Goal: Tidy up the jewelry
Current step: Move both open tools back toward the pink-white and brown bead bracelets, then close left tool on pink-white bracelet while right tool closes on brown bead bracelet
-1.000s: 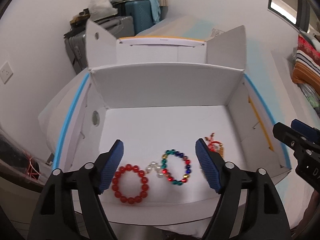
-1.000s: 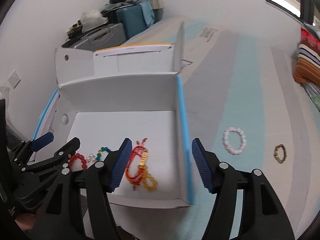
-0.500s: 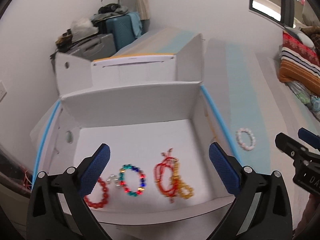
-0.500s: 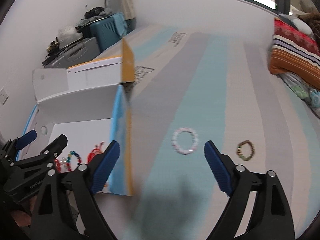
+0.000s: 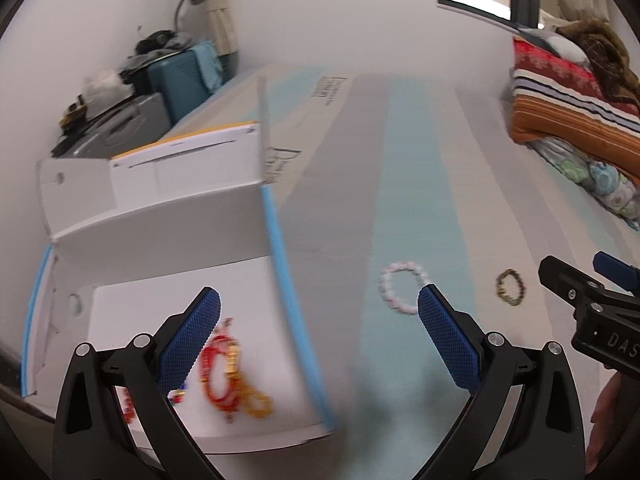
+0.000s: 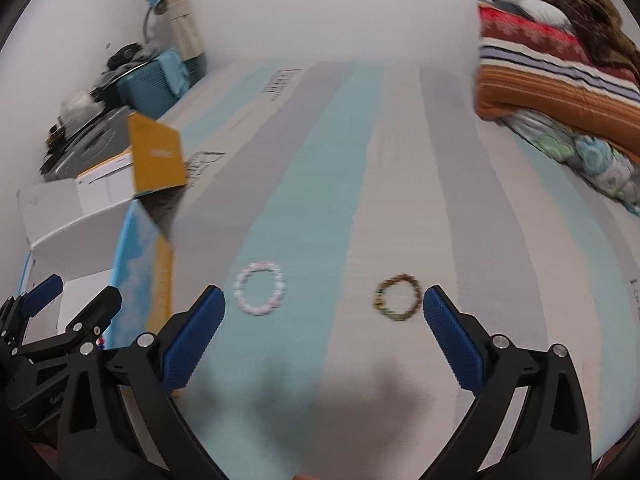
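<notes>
Your left hand-held gripper [image 5: 318,330] is spread wide and grasps nothing; it straddles the blue-edged right wall of the white box [image 5: 276,236]. Inside the box, by the left finger, lies a red and amber string of beads [image 5: 228,376], blurred, with a few more beads half hidden behind that finger.

Your right hand-held gripper [image 6: 324,334] is also released and empty, hanging over the striped bed cover [image 6: 320,160]. Two bracelets lie flat on the cover outside the box, apart from each other: a pale pink bracelet [image 6: 260,294] on the light-blue stripe nearer the box, and a dark green-brown bracelet [image 6: 397,298] further right, just beside the right finger's tip in this view. Neither touches a finger.

Folded blankets [image 6: 560,72] sit at the far right, suitcases [image 5: 176,80] in the far left corner.
</notes>
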Available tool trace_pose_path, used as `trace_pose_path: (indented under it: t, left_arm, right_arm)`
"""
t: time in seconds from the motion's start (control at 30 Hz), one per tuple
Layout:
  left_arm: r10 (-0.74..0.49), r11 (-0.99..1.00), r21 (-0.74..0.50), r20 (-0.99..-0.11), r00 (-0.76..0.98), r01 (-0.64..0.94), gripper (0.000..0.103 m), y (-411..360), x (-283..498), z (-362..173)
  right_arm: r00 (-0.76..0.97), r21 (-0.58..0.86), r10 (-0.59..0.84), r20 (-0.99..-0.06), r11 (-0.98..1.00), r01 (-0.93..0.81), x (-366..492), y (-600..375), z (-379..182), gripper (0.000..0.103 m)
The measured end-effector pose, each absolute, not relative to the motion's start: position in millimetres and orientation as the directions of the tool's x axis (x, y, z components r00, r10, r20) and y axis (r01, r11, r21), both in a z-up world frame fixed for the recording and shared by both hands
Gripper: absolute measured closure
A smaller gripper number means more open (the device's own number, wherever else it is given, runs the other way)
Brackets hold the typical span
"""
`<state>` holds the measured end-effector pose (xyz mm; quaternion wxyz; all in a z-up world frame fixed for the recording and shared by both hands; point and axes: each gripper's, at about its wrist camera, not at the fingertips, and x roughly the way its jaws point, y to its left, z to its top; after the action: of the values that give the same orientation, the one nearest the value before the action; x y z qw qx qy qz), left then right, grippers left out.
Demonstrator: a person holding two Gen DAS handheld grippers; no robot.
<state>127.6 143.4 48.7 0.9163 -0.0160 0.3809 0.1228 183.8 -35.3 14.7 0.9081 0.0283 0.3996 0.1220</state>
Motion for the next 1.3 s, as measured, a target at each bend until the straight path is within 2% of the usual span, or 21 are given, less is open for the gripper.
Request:
trace_pose_path:
  t: [0.3,0.5,1.0,1.3]
  left_arm:
    - [0.158,0.984,0.056,-0.719,0.677,-0.171,0.006,89,172,31]
    - [0.099,0.992,0.018,-0.746,0.658,-0.129,0.006,70,195,1]
    - [0.130,0.986,0.031,-0.763,0.633,-0.165,0.007,78,245,-75]
    - [0.121,0.987,0.034,-0.794,0.595,-0.155,0.011,82,261,-106]
  right_arm:
    - [0.638,0.166,0.192,-0.746,0.981,-0.101,211,-99,-18,0.007]
    - [0.645,0.180,0.189,-0.740,0.980,-0.081,220,-122,-41,0.008]
    - [0.586,0.164,0.194,-0.787,0.981,-0.103,264,-124,-115,0.008]
    - [0.555,0.108,0.172,-0.814,0.983,-0.147,279,-109,-141,0.021]
